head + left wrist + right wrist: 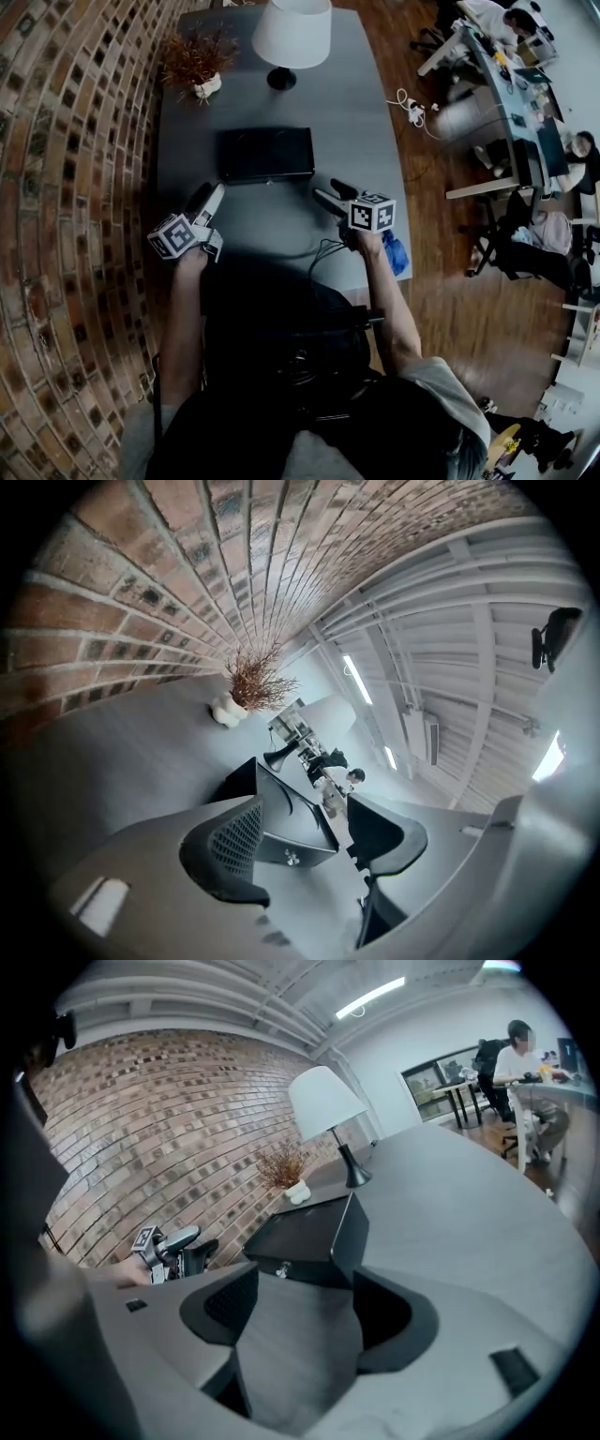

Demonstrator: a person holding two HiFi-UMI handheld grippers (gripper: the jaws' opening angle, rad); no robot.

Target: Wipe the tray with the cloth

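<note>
Head view shows the left gripper [208, 198] and right gripper [330, 192] on the near side of the tray [266, 132], facing it as their work place, jaws spread and holding nothing.

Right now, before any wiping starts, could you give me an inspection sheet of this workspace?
Surface: grey table, smooth and matte.
Job's things: black tray at mid-table, untouched; blue bundle, perhaps the cloth, by the table's right edge.
Clutter: white-shaded lamp and dried plant in a white pot at the far end.
Tools: left tool and right tool both open, nothing between the jaws, short of the tray.
Cables: thin lead below the right tool; power strip with cord on the floor.
Surroundings: brick wall on the left, wooden floor, people at desks on the right.
</note>
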